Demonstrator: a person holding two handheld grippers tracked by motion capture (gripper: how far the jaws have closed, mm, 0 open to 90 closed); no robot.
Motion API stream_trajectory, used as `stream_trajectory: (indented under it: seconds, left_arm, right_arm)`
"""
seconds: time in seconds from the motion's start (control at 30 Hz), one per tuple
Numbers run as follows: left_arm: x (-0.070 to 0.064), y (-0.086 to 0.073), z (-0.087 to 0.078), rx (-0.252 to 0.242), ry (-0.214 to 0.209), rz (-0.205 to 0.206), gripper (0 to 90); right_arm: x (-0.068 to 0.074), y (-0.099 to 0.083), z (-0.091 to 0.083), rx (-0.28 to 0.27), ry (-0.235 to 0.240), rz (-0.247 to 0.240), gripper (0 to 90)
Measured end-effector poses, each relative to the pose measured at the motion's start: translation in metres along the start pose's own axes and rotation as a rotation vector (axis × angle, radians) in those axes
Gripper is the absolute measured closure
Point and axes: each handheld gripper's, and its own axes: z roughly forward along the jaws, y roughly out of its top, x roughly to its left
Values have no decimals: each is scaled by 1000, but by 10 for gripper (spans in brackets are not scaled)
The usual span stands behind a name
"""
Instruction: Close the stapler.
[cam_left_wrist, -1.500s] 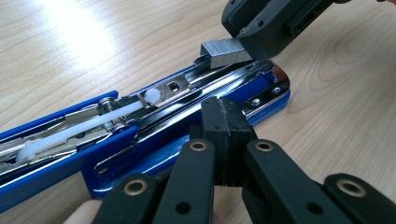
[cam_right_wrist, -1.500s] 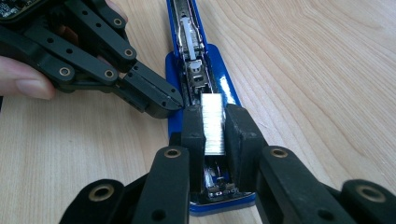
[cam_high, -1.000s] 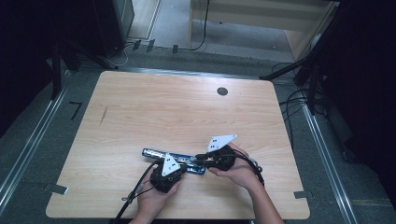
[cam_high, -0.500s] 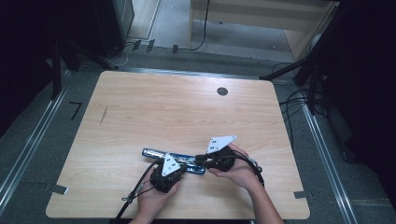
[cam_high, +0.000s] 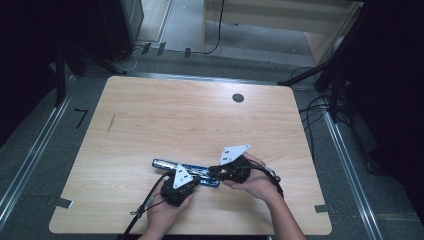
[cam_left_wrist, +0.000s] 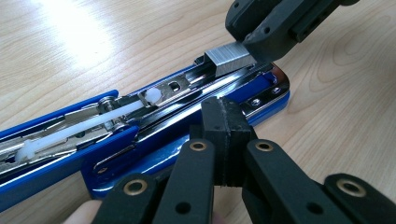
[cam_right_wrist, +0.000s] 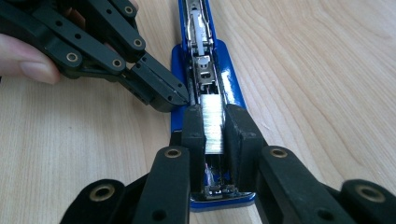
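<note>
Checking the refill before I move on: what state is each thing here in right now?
Stapler: lying on the table, opened out, magazine channel exposed.
Staple strip: held over the front of the channel, not yet seated flat.
Left gripper: jaws shut, pressed against the stapler's side.
Right gripper: shut on the staple strip.
Table: bare wood around the work.
</note>
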Motion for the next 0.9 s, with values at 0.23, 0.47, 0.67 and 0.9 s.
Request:
stream_trajectory:
  seconds: [0.23,0.47,0.67,0.9]
  left_arm:
    - [0,0,0,-1,0,0,900]
    - [1,0,0,-2,-5,-3,900]
    - [1,0,0,-2,-6,-5,900]
    - [1,0,0,-2,-6,-5,900]
  right_arm:
    - [-3,4,1,15,12,-8,798]
    - [-4,4,2,19,17,-2,797]
    - [-5,4,1,20,22,6,796]
    - [-5,3,1,18,20,4,797]
